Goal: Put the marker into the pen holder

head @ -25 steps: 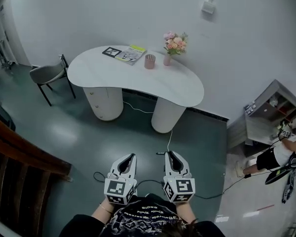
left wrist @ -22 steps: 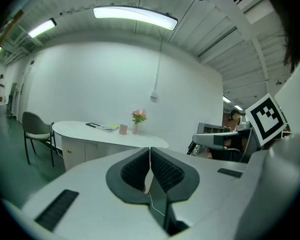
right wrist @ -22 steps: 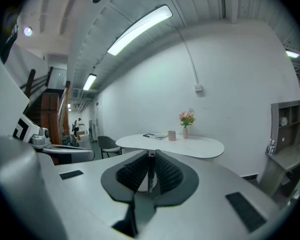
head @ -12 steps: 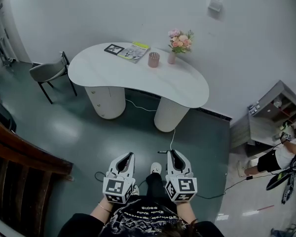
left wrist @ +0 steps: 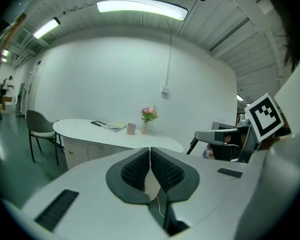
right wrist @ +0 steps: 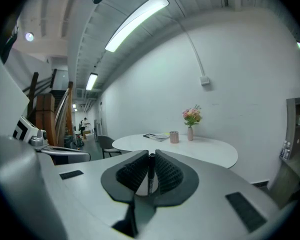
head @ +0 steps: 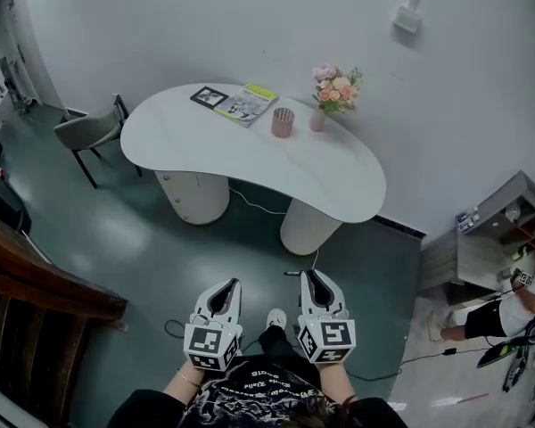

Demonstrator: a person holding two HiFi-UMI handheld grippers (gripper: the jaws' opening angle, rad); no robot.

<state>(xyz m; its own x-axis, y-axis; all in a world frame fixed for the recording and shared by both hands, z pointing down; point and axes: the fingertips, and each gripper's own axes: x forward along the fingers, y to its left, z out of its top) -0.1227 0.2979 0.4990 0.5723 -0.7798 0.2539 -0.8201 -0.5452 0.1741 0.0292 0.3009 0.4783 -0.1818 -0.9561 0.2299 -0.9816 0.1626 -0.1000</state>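
Marker (right wrist: 149, 176) sits clamped in the right hand-held gripper (right wrist: 150, 154); the left hand-held gripper (left wrist: 150, 150) is closed and empty.

A white kidney-shaped table (head: 250, 154) is standing at 12 o'clock in the head view. A vase of pink flowers (head: 337, 87) is sitting at its 1 o'clock edge. A magazine (head: 247, 103) and a black card (head: 209, 96) are lying at 11 o'clock. A grey chair (head: 87, 132) is standing at the table's 9 o'clock. A shelf unit (head: 486, 239) is standing at 4 o'clock, and a person (head: 504, 315) is showing near it.
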